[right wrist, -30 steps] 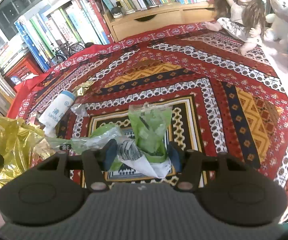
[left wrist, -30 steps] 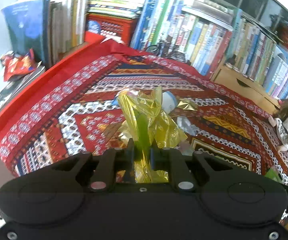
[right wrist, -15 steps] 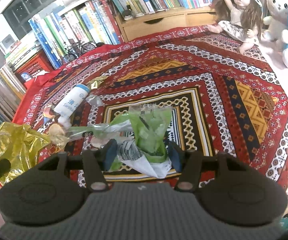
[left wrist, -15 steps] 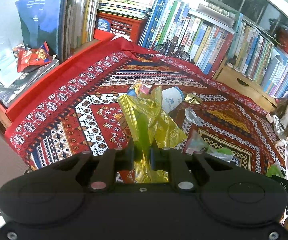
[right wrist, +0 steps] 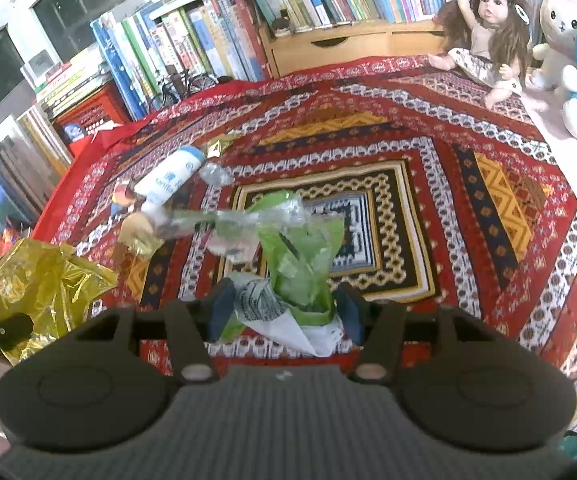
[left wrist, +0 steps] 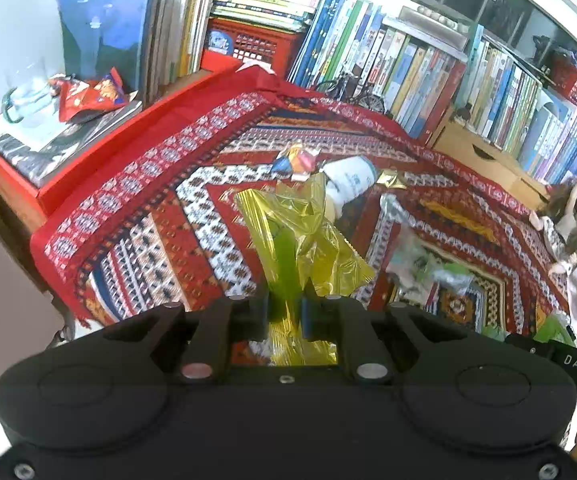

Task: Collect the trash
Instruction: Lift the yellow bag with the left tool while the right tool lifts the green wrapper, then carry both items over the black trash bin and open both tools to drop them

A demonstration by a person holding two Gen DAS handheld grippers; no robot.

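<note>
Your left gripper (left wrist: 284,314) has its jaws drawn almost together, pinching a crumpled sheet of yellow cellophane (left wrist: 302,236). The sheet stands up out of the narrow gap and fans out above the fingers, and a fold of it hangs down behind them. From the right wrist view the same yellow cellophane (right wrist: 36,280) shows at the lower left, with a dark finger of the left gripper across it.

Your right gripper (right wrist: 284,312) has its jaws about half spread, and they clamp a bulky bundle of green plastic wrapper (right wrist: 300,256) with white printed packaging (right wrist: 264,304) bunched under it. The blue pads press the bundle from both sides. A clear crinkled strip of it trails off to the left.

Both loads are held above the patterned red cloth (right wrist: 428,184) on the tabletop. More trash lies on that cloth: a white bottle (right wrist: 170,176) on its side, a small colourful wrapper (right wrist: 122,194) just beside its near end, a gold foil scrap (right wrist: 216,146) near its far end, and a bit of clear plastic (right wrist: 216,174) next to it.
</note>
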